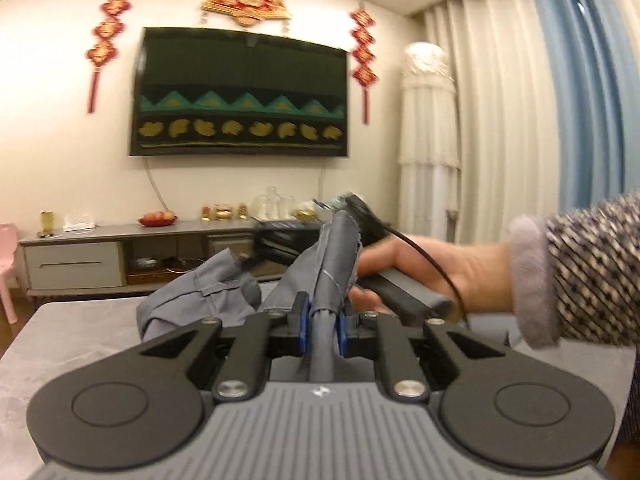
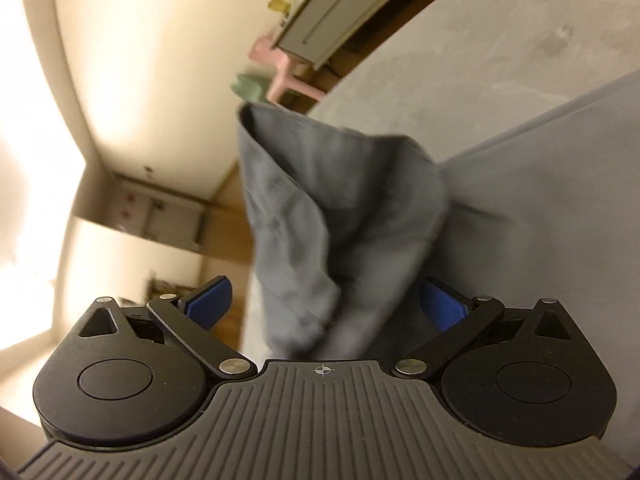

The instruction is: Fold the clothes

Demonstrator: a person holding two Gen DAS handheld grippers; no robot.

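Left gripper [image 1: 322,326]: blue pads clenched on a bunched fold of the grey cotton garment [image 1: 200,300], lifted above the table.
Right gripper [image 2: 326,304]: blue pads spread wide, released; blurred grey cloth [image 2: 320,220] hanging between them, neither pad pressing on it.
Garment: partly raised, rest heaped on the grey matte table [image 1: 80,340].
Right hand [image 1: 452,268]: seen from the left wrist camera, wrapped round a black handle, in a patterned knit sleeve [image 1: 592,268].
Background: dark wall screen [image 1: 240,92], grey low cabinet [image 1: 120,256].
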